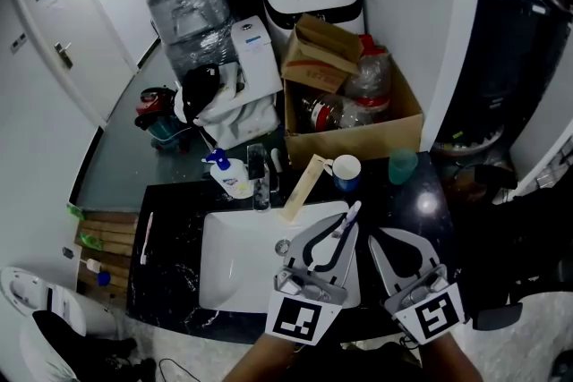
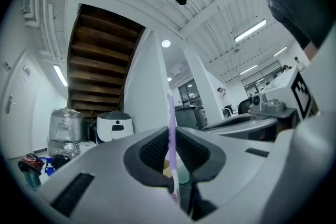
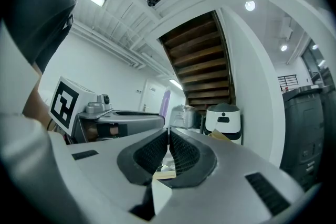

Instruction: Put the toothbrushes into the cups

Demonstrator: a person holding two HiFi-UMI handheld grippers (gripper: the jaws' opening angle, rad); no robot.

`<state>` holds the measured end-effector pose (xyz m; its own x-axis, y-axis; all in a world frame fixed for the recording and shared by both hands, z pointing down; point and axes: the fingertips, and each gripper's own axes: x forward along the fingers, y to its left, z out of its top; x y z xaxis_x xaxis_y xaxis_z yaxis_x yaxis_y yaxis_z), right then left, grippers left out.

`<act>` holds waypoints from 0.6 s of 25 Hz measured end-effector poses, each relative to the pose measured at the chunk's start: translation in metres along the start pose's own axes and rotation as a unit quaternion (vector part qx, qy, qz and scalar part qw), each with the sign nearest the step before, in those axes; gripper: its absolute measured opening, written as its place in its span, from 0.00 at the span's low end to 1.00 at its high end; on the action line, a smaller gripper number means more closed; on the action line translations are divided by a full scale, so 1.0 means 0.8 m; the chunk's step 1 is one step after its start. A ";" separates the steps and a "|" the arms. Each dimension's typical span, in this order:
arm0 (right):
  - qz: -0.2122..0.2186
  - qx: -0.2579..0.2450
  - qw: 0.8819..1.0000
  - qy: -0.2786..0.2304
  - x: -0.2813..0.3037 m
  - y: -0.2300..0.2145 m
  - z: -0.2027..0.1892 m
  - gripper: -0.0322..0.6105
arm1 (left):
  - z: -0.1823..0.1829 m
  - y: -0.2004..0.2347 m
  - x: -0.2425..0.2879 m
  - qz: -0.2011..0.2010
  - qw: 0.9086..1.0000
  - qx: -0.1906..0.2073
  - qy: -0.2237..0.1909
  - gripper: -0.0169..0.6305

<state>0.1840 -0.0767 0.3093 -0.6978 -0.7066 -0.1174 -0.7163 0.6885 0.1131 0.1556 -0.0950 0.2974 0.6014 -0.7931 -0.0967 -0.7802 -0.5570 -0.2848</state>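
The left claw (image 2: 171, 157) is clamped on a purple toothbrush (image 2: 170, 118) that stands up between its pads, over the sink (image 1: 233, 273). The right claw (image 3: 168, 139) is closed on nothing. Just ahead, the mug (image 1: 346, 170) and the teal cup (image 1: 403, 165) look empty, so nothing seems done yet. What looks like a second toothbrush (image 1: 146, 237) lies on the desk (image 1: 175, 237), well to the left.

We see a glossy black, speckled tabletop (image 1: 175, 264) around a smooth, shiny white sink (image 1: 228, 273). The box (image 1: 358, 141) is matt brown cardboard. The left gripper (image 1: 343, 226) has matt grey plastic fingers (image 2: 94, 170) with ribbed black pads (image 2: 153, 150), pressed on a smooth, translucent purple plastic toothbrush (image 2: 171, 123).
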 end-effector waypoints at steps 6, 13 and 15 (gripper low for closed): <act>-0.012 -0.005 1.000 0.014 0.019 0.014 0.001 0.11 | -0.005 0.016 -0.013 -0.015 1.000 -0.006 0.003 0.10; -0.035 -0.003 0.999 0.028 0.038 0.030 -0.001 0.11 | -0.009 0.035 -0.026 -0.035 0.999 -0.019 -0.003 0.10; -0.038 -0.005 0.999 0.029 0.041 0.032 -0.004 0.11 | -0.013 0.037 -0.026 -0.040 0.999 -0.019 -0.007 0.10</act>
<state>0.1424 -0.0827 0.3118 -0.6404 -0.7650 -0.0681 -0.7666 0.6315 0.1163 0.1180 -0.0977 0.3011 0.6638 -0.7426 -0.0885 -0.7358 -0.6274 -0.2549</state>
